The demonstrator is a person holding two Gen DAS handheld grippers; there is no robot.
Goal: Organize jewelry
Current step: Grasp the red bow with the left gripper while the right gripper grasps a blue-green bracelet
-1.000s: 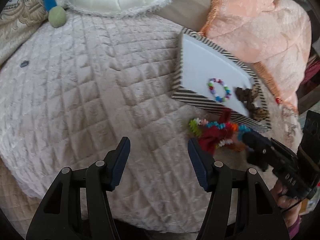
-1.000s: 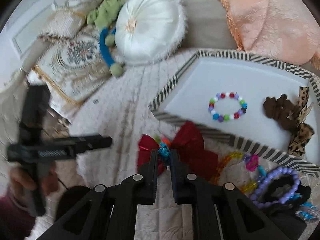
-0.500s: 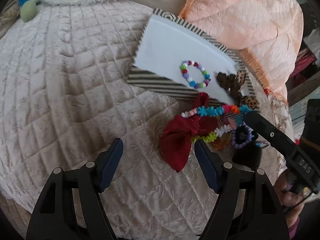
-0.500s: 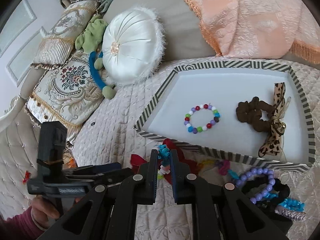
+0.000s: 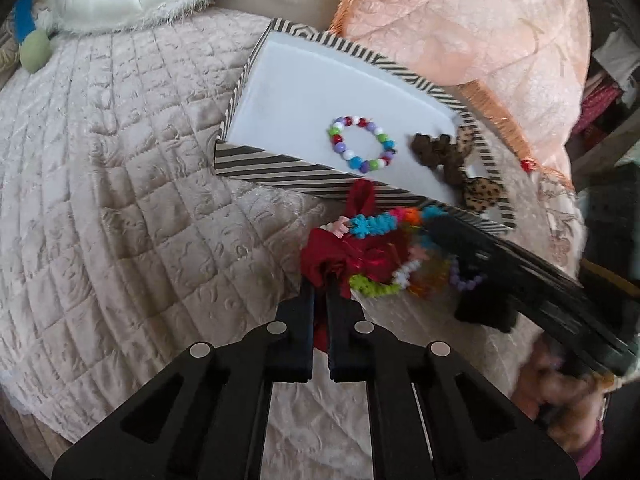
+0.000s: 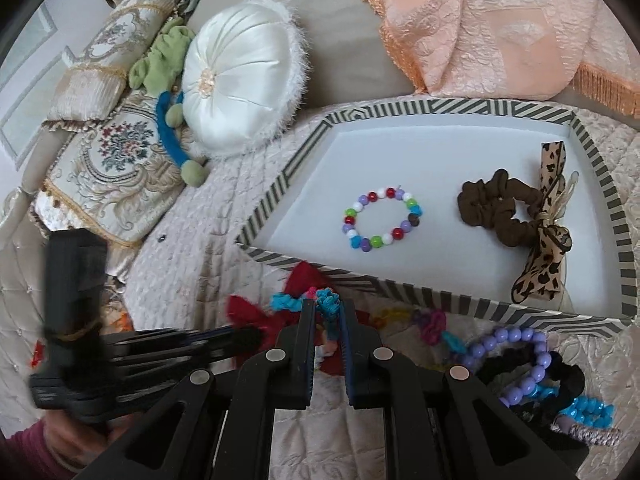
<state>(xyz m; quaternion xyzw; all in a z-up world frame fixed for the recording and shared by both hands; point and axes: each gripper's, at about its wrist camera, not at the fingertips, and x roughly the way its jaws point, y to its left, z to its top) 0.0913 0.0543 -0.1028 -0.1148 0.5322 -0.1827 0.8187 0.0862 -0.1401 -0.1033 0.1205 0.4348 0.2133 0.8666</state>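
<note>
Pinching red bow [image 5: 340, 256]: left hand-held gripper [image 5: 320, 280].

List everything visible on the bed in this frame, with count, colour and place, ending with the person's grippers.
Striped tray: one, black-and-white rim, white floor, on the quilt.
Multicoloured bead bracelet: one, inside the tray, centre.
Brown fabric scrunchie: one, inside the tray, right.
Leopard-print ribbon bow: one, tan and black, beside the scrunchie.
Dark red fabric bow: one, on the quilt before the tray.
Multicoloured stretchy bracelet: one, tangled over the red bow.
Lilac bead bracelet: one, right pile.
Black scrunchie: one, right pile.
Round white satin cushion: one, behind.
Peach blanket: one, behind the tray.
Left gripper: shut on the red bow.
Right gripper: shut on the stretchy bracelet.
</note>
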